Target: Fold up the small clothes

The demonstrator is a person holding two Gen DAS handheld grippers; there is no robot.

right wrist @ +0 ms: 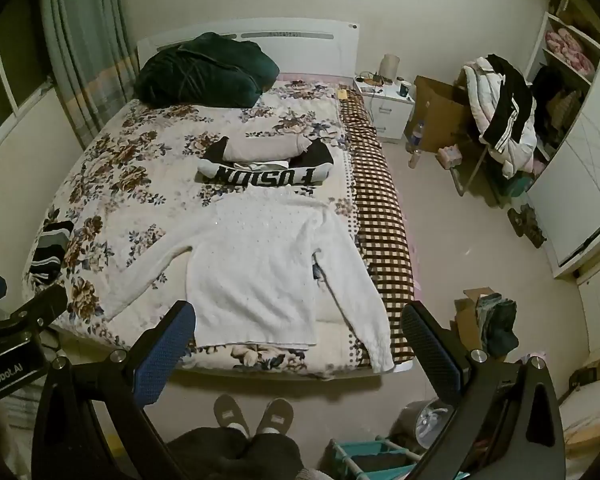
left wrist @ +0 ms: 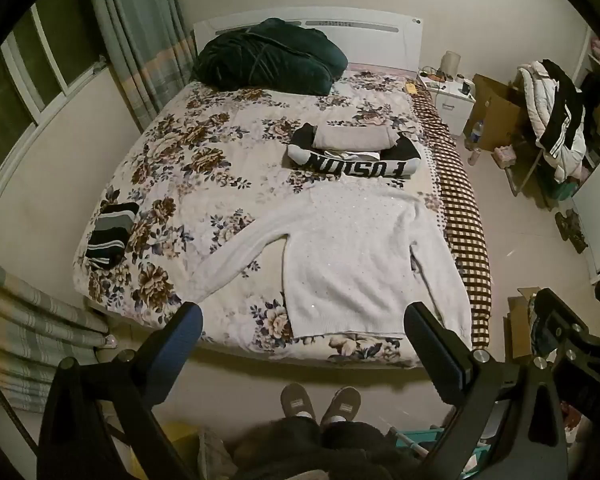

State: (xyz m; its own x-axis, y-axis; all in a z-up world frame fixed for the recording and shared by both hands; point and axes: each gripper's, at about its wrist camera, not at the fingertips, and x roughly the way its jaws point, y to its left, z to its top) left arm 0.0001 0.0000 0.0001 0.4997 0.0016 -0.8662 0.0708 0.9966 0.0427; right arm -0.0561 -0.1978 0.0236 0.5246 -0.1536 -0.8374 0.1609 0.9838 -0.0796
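I am standing at the foot of a bed (left wrist: 204, 152) covered with a flowered quilt, holding one pair of tongs in each hand, both tilted down toward it. My left tongs (left wrist: 302, 322) have their jaws wide apart with nothing between them. My right tongs (right wrist: 298, 320) are also wide apart and empty. Neither touches any cloth; both hang in the air above the near edge of the mattress.

The thing to fold, a white sweater (left wrist: 360, 256), lies flat on the quilt near the foot of the bed, hem toward me, neck away. One sleeve stretches out to the left across the flowers; the other runs down along the right side toward the checked blanket (right wrist: 384, 232) at the bed's edge.

I judge that folding of this sweater has not yet begun: it is laid out and smoothed, nothing turned over. The next move, I think, calls for lowering a pair of tongs to a sleeve cuff or shoulder, pinching the knit, and carrying it across the body.

Beyond the sweater sits a stack of folded clothes (left wrist: 354, 152), a pale piece on top of a black one with white lettering. At the left edge lies a striped dark bundle (left wrist: 110, 236).

The right cuff's end is hard to make out where it hangs near the mattress edge. My legs and slippers (right wrist: 254, 414) show below; my hands are out of view.
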